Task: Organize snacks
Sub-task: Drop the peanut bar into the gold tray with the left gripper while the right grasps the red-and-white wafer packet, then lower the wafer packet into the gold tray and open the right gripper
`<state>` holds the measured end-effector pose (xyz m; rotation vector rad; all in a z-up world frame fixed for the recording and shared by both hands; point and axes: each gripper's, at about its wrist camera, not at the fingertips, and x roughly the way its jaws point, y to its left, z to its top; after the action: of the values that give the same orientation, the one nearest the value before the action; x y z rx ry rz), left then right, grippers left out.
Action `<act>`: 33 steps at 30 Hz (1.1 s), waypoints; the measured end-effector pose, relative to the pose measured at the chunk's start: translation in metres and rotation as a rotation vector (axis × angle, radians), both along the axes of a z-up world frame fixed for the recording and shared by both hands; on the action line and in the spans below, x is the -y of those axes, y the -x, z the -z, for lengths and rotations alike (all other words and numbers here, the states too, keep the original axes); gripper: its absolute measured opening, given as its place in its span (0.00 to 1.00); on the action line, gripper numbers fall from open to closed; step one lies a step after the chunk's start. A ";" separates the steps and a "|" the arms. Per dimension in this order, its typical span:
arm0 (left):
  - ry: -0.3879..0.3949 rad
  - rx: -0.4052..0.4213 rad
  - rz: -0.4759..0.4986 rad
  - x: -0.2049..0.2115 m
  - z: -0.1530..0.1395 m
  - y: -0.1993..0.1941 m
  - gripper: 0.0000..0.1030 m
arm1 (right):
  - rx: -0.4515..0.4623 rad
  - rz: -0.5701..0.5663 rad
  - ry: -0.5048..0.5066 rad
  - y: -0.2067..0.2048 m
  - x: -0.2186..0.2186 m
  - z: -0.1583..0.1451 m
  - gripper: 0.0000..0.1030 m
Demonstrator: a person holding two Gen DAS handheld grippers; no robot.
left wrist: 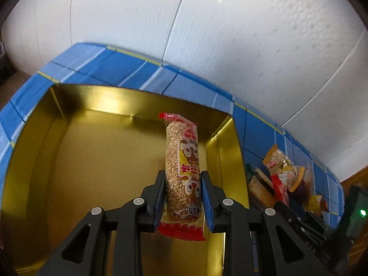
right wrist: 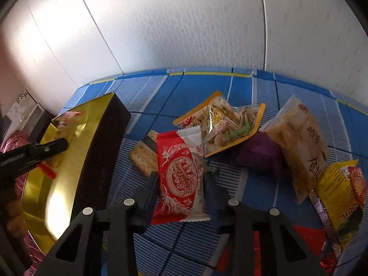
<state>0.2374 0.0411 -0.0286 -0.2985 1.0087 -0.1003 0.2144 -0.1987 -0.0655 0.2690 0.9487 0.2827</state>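
A puffed-rice bar [left wrist: 181, 161] in a clear wrapper with red ends stands upright between the blue pads of my left gripper [left wrist: 183, 174], which is shut on it. It hangs over the bare floor of the gold-lined box [left wrist: 103, 161]. The right wrist view shows that box [right wrist: 99, 161] with black outer walls at the left, and the left gripper's fingers [right wrist: 62, 143] over it. My right gripper [right wrist: 181, 177] straddles a red and white chocolate wafer packet [right wrist: 179, 197] lying on the cloth. Its fingers touch both long edges of the packet.
On the blue checked cloth [right wrist: 195, 87] lie a cracker pack [right wrist: 142, 156], an orange-edged bag of mixed snacks [right wrist: 225, 124], a purple packet [right wrist: 260, 154], a beige bag [right wrist: 299, 142] and a yellow packet [right wrist: 340, 195]. White wall panels stand behind.
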 end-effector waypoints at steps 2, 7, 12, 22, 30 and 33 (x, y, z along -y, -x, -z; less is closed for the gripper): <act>0.001 0.004 -0.001 0.001 0.002 0.002 0.37 | 0.010 -0.010 0.017 0.004 -0.002 -0.001 0.36; -0.073 0.074 0.001 0.004 -0.005 0.033 0.48 | 0.001 -0.001 0.003 0.012 0.004 0.000 0.35; -0.135 0.144 0.022 0.005 -0.016 0.082 0.47 | -0.031 0.028 -0.045 0.020 0.012 0.002 0.35; -0.179 0.172 0.016 -0.003 -0.013 0.150 0.47 | -0.012 0.044 -0.122 0.042 0.007 -0.022 0.30; -0.212 0.165 -0.056 -0.022 -0.008 0.172 0.47 | 0.076 -0.051 -0.156 0.056 -0.035 -0.066 0.30; -0.217 0.166 -0.082 -0.029 -0.007 0.176 0.47 | 0.076 -0.103 -0.166 0.057 -0.060 -0.072 0.30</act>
<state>0.0610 0.0701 -0.0213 -0.1304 0.8330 0.0585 0.1574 -0.1389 0.0067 0.3589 0.8662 0.4646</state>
